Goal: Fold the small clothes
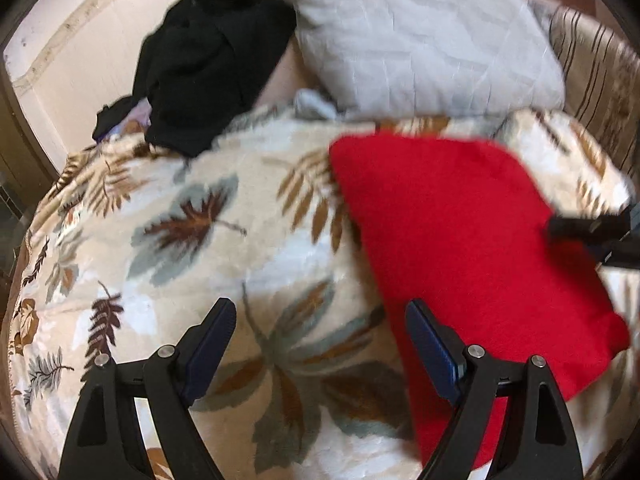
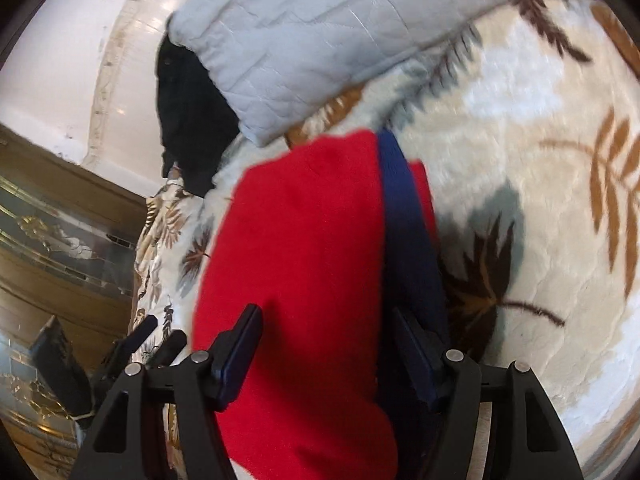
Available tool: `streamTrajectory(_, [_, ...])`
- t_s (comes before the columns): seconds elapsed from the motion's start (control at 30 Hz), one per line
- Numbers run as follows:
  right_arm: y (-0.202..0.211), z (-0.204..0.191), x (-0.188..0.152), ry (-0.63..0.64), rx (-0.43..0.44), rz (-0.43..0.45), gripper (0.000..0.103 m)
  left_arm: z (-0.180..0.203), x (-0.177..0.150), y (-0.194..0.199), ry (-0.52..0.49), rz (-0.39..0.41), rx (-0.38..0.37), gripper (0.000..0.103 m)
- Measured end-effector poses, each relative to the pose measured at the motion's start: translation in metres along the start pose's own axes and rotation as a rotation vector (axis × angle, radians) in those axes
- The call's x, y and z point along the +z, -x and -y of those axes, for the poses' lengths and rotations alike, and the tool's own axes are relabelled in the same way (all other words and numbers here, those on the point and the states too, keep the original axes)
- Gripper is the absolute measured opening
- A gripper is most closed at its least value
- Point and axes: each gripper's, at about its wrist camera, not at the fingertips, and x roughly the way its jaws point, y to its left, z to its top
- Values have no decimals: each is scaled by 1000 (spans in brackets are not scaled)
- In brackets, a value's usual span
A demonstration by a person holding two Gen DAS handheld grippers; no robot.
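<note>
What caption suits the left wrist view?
Open left gripper above a leaf-print blanket, beside a red garment.

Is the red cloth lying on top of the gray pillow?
No, the red cloth lies on the leaf-patterned blanket, in front of the gray pillow.

from the left wrist view i have the blanket [image 1: 256, 264] spread over the bed under everything. the folded garment [image 1: 460, 240] lies on it to the right, and my left hand-held gripper [image 1: 320, 344] sits over the blanket just beside that garment's left edge, one finger over it. behind the garment the pillow [image 1: 420, 36] rests at the far side, with a heap of clothes [image 1: 208, 68] to its left, touching it. the right hand-held gripper [image 1: 596, 228] comes in from the right over the garment's right edge. in the right wrist view the garment [image 2: 304, 248] lies between that gripper's fingers, a strap [image 2: 404, 216] running along its right side.
</note>
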Motion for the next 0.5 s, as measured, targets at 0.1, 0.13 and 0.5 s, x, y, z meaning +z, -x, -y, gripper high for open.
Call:
streamTrajectory(0.1, [9, -6, 3, 20, 23, 22, 70, -8, 3, 0, 40, -7, -37, 87])
streamTrajectory(0.13, [15, -8, 4, 27, 26, 37, 70, -14, 4, 0, 70, -10, -62, 87])
streamTrajectory(0.5, [36, 42, 16, -66, -17, 12, 70, -40, 4, -17, 274, -118, -315, 87])
